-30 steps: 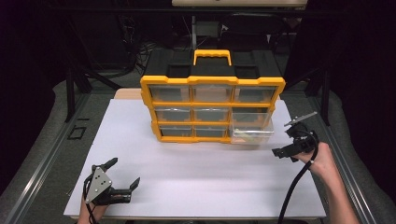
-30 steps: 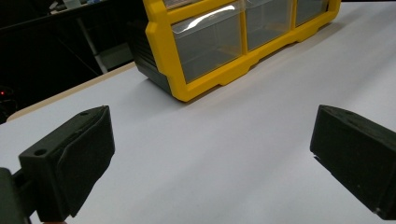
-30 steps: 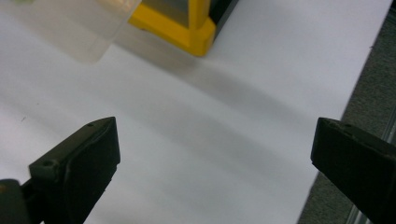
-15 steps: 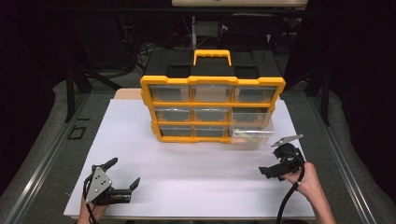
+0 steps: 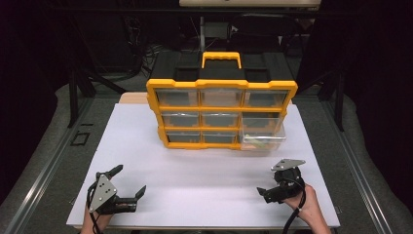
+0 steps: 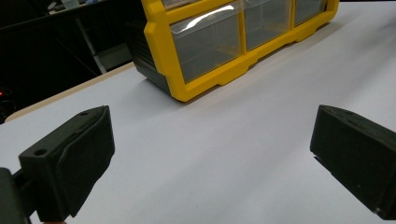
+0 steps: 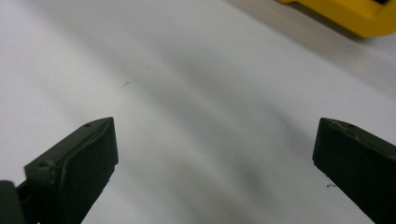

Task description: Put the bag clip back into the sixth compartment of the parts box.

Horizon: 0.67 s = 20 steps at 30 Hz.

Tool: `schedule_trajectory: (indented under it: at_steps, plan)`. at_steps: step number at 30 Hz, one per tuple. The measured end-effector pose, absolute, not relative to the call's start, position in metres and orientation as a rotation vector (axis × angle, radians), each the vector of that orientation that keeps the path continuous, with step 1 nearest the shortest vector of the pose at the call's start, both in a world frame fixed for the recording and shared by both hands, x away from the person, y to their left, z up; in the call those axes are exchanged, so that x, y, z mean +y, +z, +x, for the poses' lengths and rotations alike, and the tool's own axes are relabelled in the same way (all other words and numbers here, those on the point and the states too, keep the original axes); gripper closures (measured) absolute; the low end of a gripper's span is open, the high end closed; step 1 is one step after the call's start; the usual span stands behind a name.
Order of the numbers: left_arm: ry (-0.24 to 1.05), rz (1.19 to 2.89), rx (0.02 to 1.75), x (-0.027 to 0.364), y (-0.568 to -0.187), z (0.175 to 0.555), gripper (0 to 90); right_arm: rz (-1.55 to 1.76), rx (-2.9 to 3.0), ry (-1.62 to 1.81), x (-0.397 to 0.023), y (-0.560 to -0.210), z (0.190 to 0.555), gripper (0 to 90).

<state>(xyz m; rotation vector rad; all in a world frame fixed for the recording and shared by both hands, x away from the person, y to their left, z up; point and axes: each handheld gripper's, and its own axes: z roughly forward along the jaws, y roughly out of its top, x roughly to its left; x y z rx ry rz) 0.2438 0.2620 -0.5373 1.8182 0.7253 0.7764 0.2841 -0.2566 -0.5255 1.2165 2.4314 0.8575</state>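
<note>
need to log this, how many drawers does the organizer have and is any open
9, in three rows of three in the organizer. Eight are shut; the bottom right drawer is pulled out, with something pale inside.

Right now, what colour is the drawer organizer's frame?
Yellow-orange frame, with a black top; clearest in the high view.

Ahead of the left gripper (image 5: 125, 187), whose jaws stand wide apart, bare white table (image 5: 204, 175) runs unbroken up to the yellow drawer cabinet (image 5: 221, 114), which stands as a wall across the far side. The right gripper (image 5: 264, 191), jaws also spread, has open table between and in front of its jaws, with the left gripper well apart across it. Beyond the right gripper, the pulled-out clear drawer (image 5: 263, 138) juts from the cabinet's lower corner and narrows the way there.
</note>
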Motion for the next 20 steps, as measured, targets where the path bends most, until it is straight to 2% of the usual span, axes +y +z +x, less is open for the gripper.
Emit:
schedule_trajectory:
  at_steps: [13, 20]
  plan:
    - [0.776, 1.822, 0.720, 0.262, -0.537, 0.244, 0.0, 1.018, 2.297, 1.041, -0.242, -0.542, 0.256, 0.0]
    - [0.777, 1.825, 0.721, 0.262, -0.537, 0.245, 0.0, 0.943, 2.217, 1.096, -0.240, -0.538, 0.247, 0.0]
